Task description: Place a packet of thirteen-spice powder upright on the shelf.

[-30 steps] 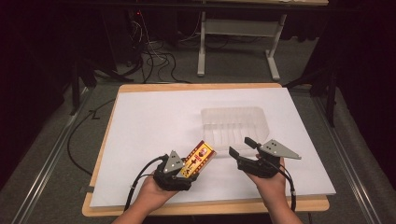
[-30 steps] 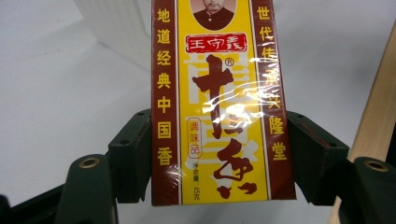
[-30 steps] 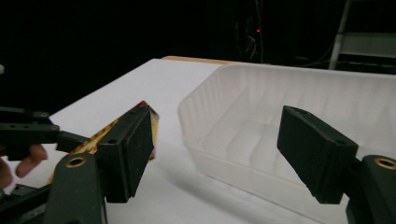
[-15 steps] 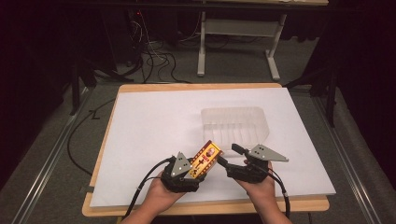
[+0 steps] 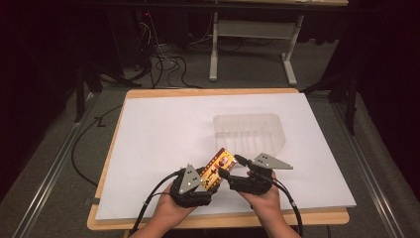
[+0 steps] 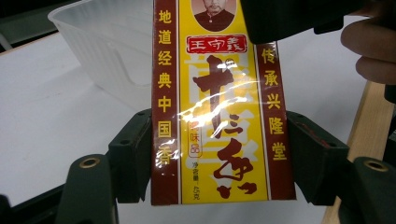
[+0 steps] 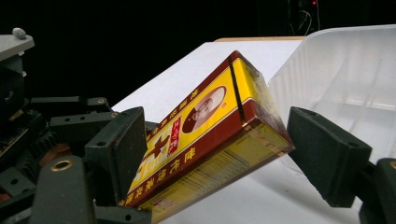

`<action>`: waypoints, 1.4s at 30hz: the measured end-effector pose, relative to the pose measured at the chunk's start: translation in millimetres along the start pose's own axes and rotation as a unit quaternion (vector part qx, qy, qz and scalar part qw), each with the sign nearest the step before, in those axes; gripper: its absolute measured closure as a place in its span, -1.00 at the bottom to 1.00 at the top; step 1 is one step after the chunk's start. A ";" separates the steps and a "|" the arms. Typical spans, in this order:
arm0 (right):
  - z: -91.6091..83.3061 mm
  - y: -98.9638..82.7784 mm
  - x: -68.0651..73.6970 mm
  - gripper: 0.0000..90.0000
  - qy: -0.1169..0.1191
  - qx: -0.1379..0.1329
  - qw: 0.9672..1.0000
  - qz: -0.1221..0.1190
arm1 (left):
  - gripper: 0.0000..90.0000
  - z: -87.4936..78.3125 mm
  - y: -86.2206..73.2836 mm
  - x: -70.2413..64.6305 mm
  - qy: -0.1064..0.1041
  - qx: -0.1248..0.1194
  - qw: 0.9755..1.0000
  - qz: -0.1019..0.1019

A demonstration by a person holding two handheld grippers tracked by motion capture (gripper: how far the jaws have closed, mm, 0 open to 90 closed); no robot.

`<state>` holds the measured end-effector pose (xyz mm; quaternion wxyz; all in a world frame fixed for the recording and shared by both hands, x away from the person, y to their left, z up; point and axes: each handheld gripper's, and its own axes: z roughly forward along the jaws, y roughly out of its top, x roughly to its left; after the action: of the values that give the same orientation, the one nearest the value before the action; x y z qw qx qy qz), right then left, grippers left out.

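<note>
A yellow and dark-red box (image 5: 218, 168) with Chinese print is tilted up off the white table sheet near the front edge. My left gripper (image 5: 208, 179) is shut on its lower end; in the left gripper view both pads press the box (image 6: 219, 116) on its long sides. My right gripper (image 5: 230, 166) comes in from the right, and its jaws have just been opening. In the right gripper view the box's upper end (image 7: 205, 135) lies between the open jaws of the right gripper (image 7: 224, 154). The right pad (image 7: 327, 154) stands a little off the box corner.
A clear ribbed plastic tray (image 5: 250, 131) sits just behind the box, and its wall (image 7: 345, 79) is close to the right jaw. The white sheet (image 5: 163, 134) covers a wooden table. Cables and a desk frame (image 5: 247, 44) lie on the floor beyond.
My right gripper has moved left, toward the box, until its jaws flank the upper end. The left gripper has kept still with the box in it.
</note>
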<state>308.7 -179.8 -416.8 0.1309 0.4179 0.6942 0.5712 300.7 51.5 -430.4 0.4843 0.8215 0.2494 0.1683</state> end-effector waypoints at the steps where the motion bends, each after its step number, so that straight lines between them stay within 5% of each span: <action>1: 0.4 -0.2 -0.1 -0.51 0.002 0.001 1.000 0.002 | -0.28 0.6 -0.2 -0.1 0.002 0.000 1.000 0.000; 24: 1.3 -3.0 -10.4 0.06 0.021 -0.003 0.999 0.036 | -0.29 4.3 -2.0 0.5 0.004 -0.001 1.000 -0.003; 30: -1.5 -2.2 -12.8 0.28 0.043 -0.013 0.998 0.053 | -0.28 6.4 -2.8 0.7 0.009 0.009 1.000 0.001; 42: -3.1 -1.1 -11.2 0.42 0.058 -0.015 0.996 0.069 | -0.28 9.4 -4.4 0.1 0.017 0.017 1.000 0.011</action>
<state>313.1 -190.1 -420.1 0.0564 0.4289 0.6617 0.6124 304.6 46.7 -438.7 0.4644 0.8293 0.2514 0.1830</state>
